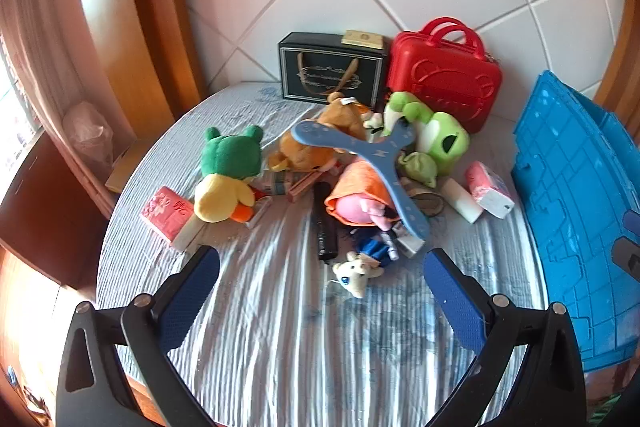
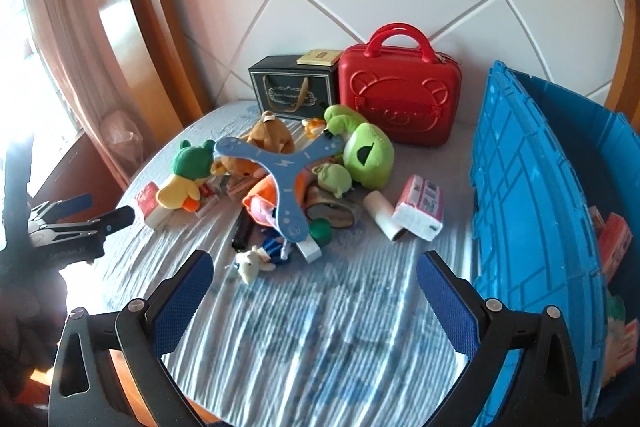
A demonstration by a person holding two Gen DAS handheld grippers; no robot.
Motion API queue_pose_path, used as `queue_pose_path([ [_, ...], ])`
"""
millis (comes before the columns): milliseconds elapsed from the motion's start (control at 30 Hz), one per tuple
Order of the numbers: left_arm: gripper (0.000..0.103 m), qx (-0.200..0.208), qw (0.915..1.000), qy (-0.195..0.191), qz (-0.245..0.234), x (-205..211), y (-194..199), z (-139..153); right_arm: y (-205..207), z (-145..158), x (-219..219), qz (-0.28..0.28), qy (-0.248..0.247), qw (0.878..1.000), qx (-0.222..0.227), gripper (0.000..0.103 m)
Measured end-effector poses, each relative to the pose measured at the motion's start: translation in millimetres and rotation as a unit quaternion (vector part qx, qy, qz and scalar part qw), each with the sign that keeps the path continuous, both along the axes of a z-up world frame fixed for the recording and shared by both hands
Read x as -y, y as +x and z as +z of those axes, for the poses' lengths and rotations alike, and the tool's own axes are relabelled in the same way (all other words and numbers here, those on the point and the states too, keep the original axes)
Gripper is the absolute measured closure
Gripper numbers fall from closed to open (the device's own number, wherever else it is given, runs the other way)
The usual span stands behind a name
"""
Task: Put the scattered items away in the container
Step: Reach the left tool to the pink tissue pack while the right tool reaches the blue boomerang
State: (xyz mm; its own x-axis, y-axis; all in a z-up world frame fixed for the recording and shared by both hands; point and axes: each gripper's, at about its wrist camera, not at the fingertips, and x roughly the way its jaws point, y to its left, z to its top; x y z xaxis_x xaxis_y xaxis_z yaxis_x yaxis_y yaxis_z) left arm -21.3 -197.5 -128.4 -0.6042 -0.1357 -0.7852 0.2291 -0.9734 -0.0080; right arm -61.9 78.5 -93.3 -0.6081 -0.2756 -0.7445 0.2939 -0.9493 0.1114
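Observation:
A pile of toys lies mid-bed: a blue three-armed boomerang (image 1: 360,159) (image 2: 282,171) on top, a green-and-yellow duck plush (image 1: 228,175) (image 2: 186,175), a brown bear plush (image 1: 320,139), a light green frog plush (image 1: 432,139) (image 2: 366,155), and a small white plush (image 1: 358,273) (image 2: 250,265) nearest me. The blue crate (image 1: 576,211) (image 2: 532,227) stands at the right and holds a few packets (image 2: 614,243). My left gripper (image 1: 322,277) is open and empty above the bedsheet, short of the pile. My right gripper (image 2: 314,281) is open and empty too.
A red case (image 1: 444,83) (image 2: 398,99) and a black gift box (image 1: 332,71) (image 2: 294,89) stand against the white headboard. Tissue packs (image 1: 490,189) (image 2: 420,213), a white tube (image 2: 386,213) and a red packet (image 1: 166,213) lie around the pile. A wooden frame and curtain are at the left.

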Motion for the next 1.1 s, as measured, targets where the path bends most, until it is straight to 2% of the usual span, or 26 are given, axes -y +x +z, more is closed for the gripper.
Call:
queue_pose_path([
  [267,0.000,0.033,0.9945,-0.009,0.099,116,-20,-52,-46,-36,63,0.016,0.034,0.999,0.014,0.000],
  [467,0.000,0.048,0.9817,0.019,0.183,200,-47,-98,-66,-64,101,0.034,0.062,0.997,0.020,0.000],
  [567,0.000,0.055,0.9740,0.040,0.216,233,-66,-121,-79,-89,111,0.037,0.087,0.995,0.026,0.000],
  [767,0.000,0.093,0.9589,0.068,0.259,279,-110,-178,-113,-129,120,0.027,0.110,0.992,0.057,0.000],
  [1000,0.000,0.142,0.9381,0.108,0.296,317,-141,-240,-124,-135,138,0.035,0.125,0.990,0.057,0.000],
  [1100,0.000,0.150,0.9380,0.094,0.298,320,-150,-250,-128,-139,140,0.036,0.130,0.989,0.060,0.000],
])
